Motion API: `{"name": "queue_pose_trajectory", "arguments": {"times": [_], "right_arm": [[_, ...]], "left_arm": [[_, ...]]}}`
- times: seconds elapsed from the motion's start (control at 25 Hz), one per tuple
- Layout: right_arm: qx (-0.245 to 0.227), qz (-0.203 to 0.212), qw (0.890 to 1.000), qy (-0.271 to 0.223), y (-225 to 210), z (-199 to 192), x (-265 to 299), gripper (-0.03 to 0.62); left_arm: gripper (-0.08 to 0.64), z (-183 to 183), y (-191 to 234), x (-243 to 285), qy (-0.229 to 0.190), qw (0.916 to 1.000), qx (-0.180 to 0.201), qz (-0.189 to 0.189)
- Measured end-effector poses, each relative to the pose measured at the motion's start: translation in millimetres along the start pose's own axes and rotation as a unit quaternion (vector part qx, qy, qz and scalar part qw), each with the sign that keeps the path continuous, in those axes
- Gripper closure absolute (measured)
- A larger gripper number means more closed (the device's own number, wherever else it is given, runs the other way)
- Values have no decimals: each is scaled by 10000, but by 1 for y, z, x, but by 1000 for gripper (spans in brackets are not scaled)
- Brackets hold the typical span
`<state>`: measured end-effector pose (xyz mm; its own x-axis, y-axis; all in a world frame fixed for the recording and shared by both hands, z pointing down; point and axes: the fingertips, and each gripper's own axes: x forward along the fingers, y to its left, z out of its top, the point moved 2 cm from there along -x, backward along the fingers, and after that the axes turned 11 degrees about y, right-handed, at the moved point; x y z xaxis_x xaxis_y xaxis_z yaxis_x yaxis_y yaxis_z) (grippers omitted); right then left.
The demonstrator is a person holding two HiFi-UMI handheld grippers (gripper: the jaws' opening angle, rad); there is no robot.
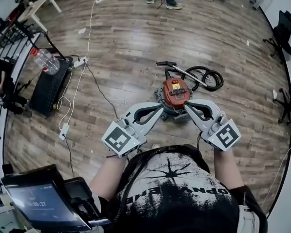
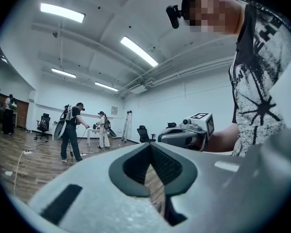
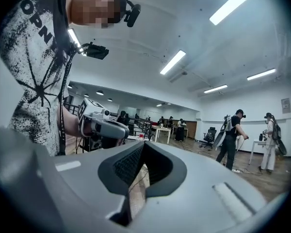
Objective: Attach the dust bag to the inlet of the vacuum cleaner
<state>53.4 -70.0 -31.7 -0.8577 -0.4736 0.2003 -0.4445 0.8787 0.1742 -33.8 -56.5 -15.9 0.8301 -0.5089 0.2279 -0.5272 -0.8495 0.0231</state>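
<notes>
Head view: left gripper (image 1: 159,108) and right gripper (image 1: 188,104) are level, tips converging. The vacuum cleaner (image 1: 176,92) is on the floor just beyond the jaw tips. Probably a neutral carry pose.
Left gripper view: jaws pressed together, nothing between.
Right gripper view: same, closed and empty.
No dust bag in any view; fitted or not, can't tell.

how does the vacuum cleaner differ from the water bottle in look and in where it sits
The vacuum cleaner has a red top on a dark body; the water bottle is clear with a red cap. The vacuum cleaner stands on the wood floor with a black hose coiled beside it; the water bottle is far left on a black surface. Both show red; neither is held.
</notes>
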Motion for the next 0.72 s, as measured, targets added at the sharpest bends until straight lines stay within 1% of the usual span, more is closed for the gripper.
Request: {"name": "queue_pose_trajectory", "arguments": {"times": [0.12, 0.24, 0.4, 0.52, 0.6, 0.72], "right_arm": [[-37, -58, 9999, 76, 0, 0, 6, 588], [-61, -69, 9999, 74, 4, 4, 12, 588], [-77, -82, 9999, 74, 9, 5, 17, 588], [-79, -111, 9998, 130, 13, 4, 18, 588], [-75, -115, 9998, 154, 17, 3, 19, 588], [-2, -50, 9999, 107, 23, 5, 20, 588]], "left_arm": [[555, 5, 3, -5, -56, 10000, 22, 40], [555, 0, 6, -13, -49, 10000, 6, 49], [555, 6, 8, -18, -332, 9994, 52, 31], [555, 5, 8, -21, -392, 9992, 45, 18], [555, 1, 9, -25, -367, 9993, 5, 14], [555, -9, 9, -31, -210, 9997, -105, 31]]}}
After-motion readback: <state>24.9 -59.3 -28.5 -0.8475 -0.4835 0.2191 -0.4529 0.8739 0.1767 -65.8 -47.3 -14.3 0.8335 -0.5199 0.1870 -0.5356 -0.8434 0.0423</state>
